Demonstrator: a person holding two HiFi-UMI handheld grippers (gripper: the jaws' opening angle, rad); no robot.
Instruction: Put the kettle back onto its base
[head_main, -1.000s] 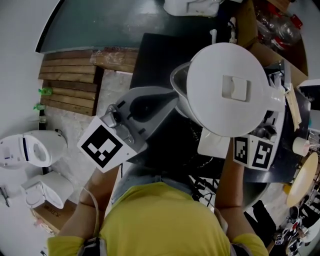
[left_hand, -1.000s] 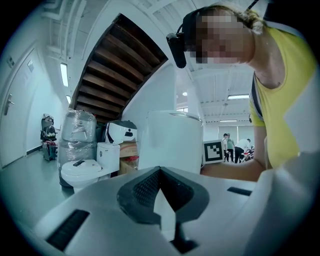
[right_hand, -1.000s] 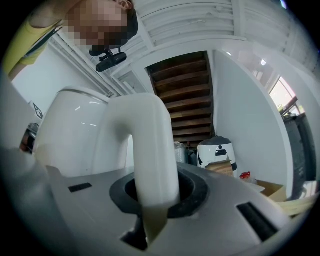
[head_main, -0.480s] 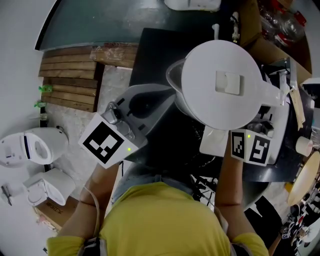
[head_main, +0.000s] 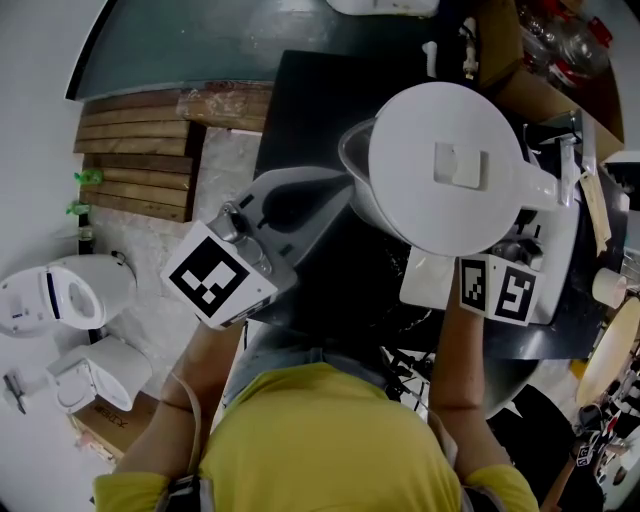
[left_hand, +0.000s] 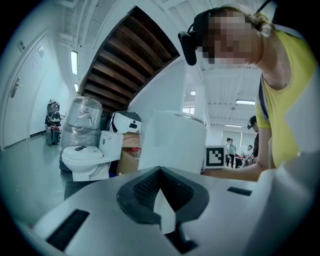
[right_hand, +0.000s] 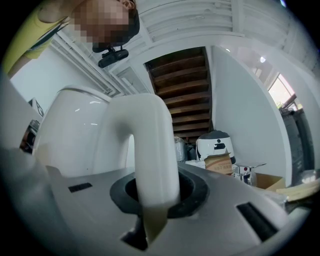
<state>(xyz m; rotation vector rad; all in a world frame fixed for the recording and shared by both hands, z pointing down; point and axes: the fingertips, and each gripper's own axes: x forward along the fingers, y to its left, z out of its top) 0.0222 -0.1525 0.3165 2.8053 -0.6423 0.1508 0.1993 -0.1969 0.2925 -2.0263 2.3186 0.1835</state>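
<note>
We're looking straight down on the kettle (head_main: 445, 165), its white lid filling the upper right of the head view, over the black table (head_main: 310, 100). From up here we can't tell whether it's sitting on anything or hanging clear. The R gripper (right_hand: 155, 187) is doing the holding: its jaws are clamping the kettle's handle (right_hand: 150, 145), w/ the white loop running right down btwn the dark pads and no gap on either side. In the head view that R gripper (head_main: 540, 225) is sitting at the kettle's right side, its marker cube towards us. The L gripper (head_main: 343, 203) is pointing in from the lower left at the kettle's body. Its jaws are closed together w/ nothing btwn them, and in the left gripper view the tips are meeting just in front of the kettle's white wall. We can't tell if they're actually touching it. A flat white piece (head_main: 428, 280) is peeking out from under the kettle's near edge, and we can't say if that's the base. Far left on the floor we're seeing white toilets (head_main: 60, 300) and, above them, wooden slats (head_main: 140, 150).
</note>
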